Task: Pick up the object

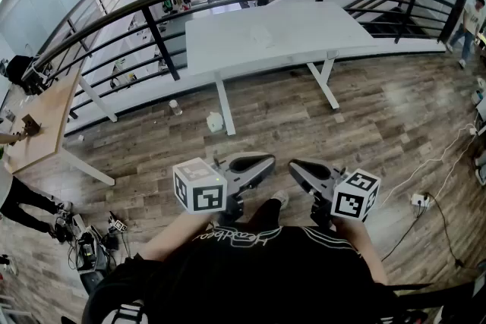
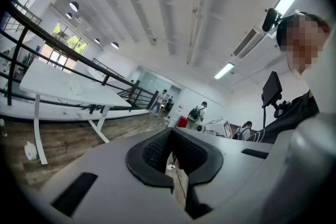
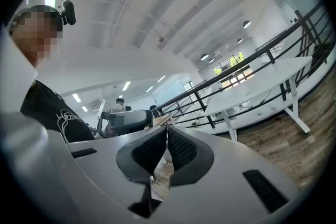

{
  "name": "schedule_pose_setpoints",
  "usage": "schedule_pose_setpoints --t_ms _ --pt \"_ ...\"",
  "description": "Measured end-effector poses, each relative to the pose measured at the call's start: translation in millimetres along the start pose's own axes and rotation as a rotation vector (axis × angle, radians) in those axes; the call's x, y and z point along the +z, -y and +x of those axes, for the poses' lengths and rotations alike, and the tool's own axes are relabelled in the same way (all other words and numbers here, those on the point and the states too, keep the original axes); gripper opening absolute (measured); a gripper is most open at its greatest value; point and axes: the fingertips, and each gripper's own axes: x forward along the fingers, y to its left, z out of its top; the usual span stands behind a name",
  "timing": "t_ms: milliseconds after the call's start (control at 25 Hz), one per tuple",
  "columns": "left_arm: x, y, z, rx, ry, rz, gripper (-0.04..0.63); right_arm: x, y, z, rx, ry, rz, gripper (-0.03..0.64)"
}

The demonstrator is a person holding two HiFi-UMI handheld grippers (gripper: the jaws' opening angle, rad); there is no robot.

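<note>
head view, looking steeply down, from left to right. at the far left edge stands a wooden desk (image 1: pixel 42 117), with a person's legs below it. a black railing (image 1: pixel 152 30) curves across the top of the scene. beyond it and at the centre stands a long white table (image 1: pixel 266 34) on a wooden floor (image 1: pixel 380 117).

on the floor beside the table's left leg sits a small white jug (image 1: pixel 215 121), with a small cup (image 1: pixel 175 107) just left of it. which thing is the one to pick up cannot be told. both lie well apart from the grippers.

low in the middle, over the wearer's black top (image 1: pixel 250 269), the two grippers are held level with their tips turned towards each other, near but apart. the left gripper (image 1: pixel 267 161) carries its marker cube (image 1: pixel 200 186) on the outer side. in the left gripper view the left gripper (image 2: pixel 170 132) has its dark pads pressed together with nothing between them. the jug (image 2: pixel 30 151) shows far off by the table leg.

the right gripper (image 1: pixel 295 165) mirrors it. in the right gripper view (image 3: pixel 167 129) its pads meet at the tips, holding nothing.

at the far right a power strip (image 1: pixel 420 199) lies on the floor.
</note>
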Motion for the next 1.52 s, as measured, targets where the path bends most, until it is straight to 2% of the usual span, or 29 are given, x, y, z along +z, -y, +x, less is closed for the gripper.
schedule_pose_setpoints --t_ms 240,480,720,920,1280,1520 --pt "-6.2 4.9 -6.1 -0.006 0.002 -0.001 0.008 -4.5 -11.5 3.0 0.025 0.005 -0.007 0.02" --pt "-4.6 10.1 -8.5 -0.005 0.009 -0.001 0.008 -2.0 -13.1 -0.9 0.008 0.012 -0.005 0.02" --pt "0.6 10.7 -9.8 -0.006 0.008 0.009 0.008 10.8 -7.5 0.6 0.001 0.08 0.058 0.021" --pt "7.4 6.7 -10.7 0.0 0.018 0.02 0.008 13.8 -4.5 7.5 0.008 0.065 0.054 0.021" --pt "17.3 -28.0 -5.2 0.014 0.032 0.012 0.008 19.5 21.1 31.4 0.022 0.049 0.049 0.021" --pt "28.4 -80.7 10.7 0.021 0.032 -0.005 0.008 27.3 67.1 58.7 0.007 0.038 0.073 0.021"
